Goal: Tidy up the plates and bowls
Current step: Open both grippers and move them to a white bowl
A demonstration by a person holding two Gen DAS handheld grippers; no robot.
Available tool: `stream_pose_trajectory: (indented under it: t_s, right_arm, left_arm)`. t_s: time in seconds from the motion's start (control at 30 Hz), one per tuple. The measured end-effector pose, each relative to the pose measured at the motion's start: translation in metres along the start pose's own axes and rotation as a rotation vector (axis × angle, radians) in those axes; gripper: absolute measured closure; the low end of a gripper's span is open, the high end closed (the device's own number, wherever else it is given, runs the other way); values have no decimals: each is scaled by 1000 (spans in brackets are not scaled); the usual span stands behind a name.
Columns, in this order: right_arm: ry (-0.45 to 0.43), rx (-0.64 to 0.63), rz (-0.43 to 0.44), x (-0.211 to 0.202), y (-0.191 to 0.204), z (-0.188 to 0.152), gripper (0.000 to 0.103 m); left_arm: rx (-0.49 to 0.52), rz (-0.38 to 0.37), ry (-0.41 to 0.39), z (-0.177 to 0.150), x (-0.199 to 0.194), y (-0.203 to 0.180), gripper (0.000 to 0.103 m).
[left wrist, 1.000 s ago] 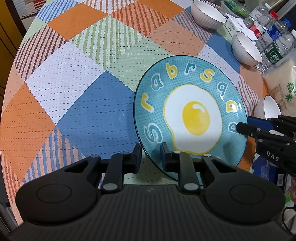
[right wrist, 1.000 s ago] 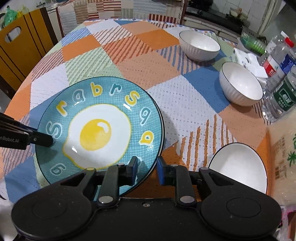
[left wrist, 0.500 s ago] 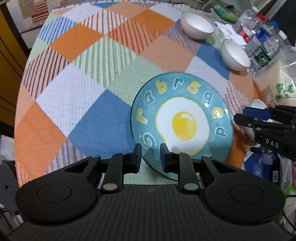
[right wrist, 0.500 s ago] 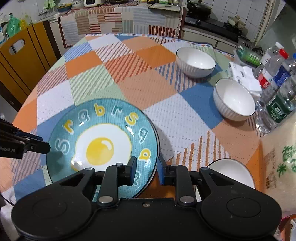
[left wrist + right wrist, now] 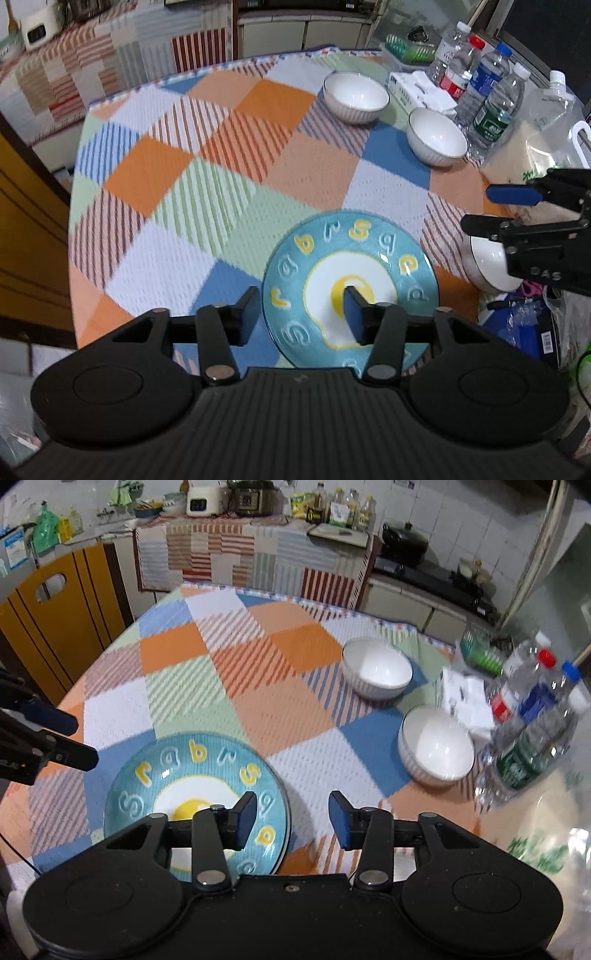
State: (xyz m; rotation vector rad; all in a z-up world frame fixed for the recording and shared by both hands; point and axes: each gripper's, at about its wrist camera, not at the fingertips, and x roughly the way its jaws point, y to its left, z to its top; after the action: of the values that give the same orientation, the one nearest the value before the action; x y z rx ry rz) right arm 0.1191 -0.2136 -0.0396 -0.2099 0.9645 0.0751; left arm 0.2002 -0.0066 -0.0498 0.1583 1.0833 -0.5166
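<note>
A teal plate with a fried-egg picture and yellow letters [image 5: 369, 266] [image 5: 177, 771] lies flat on the checked tablecloth near the front edge. My left gripper [image 5: 301, 314] is open and empty, raised above the plate's left rim. My right gripper [image 5: 291, 818] is open and empty, raised above the plate's right rim; it also shows in the left wrist view [image 5: 491, 210]. Two white bowls [image 5: 355, 96] [image 5: 437, 136] stand at the far right of the table, also in the right wrist view [image 5: 376, 672] [image 5: 437, 751]. A third white bowl [image 5: 487, 262] sits right of the plate, partly hidden by the right gripper.
Several water bottles [image 5: 532, 716] [image 5: 480, 88], a tissue pack [image 5: 421, 88] and a bag of rice [image 5: 532, 162] crowd the table's right side. A yellow wooden chair [image 5: 55, 605] stands at the left. A kitchen counter [image 5: 258, 554] runs behind the table.
Both grippers have opened from nearly shut and pulled up and back from the plate. The plate stays on the cloth, and more of the table and kitchen is in view.
</note>
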Motion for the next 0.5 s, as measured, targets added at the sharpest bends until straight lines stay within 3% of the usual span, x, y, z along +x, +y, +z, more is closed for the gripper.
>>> stream_pose_trajectory:
  t_s: [0.13, 0.2, 0.37, 0.5]
  right_arm:
    - [-34, 21, 44, -12, -20, 19, 49]
    - [-56, 46, 77, -15, -33, 29, 41]
    - [-108, 128, 162, -3, -65, 52, 40]
    - [-128, 206, 229, 26, -91, 69, 40]
  left_arm:
    - [10, 24, -22, 23, -6, -2, 37]
    - [20, 42, -31, 34, -6, -4, 30]
    - [4, 77, -48, 62, 9, -5, 13]
    - [8, 75, -34, 84, 34, -4, 12]
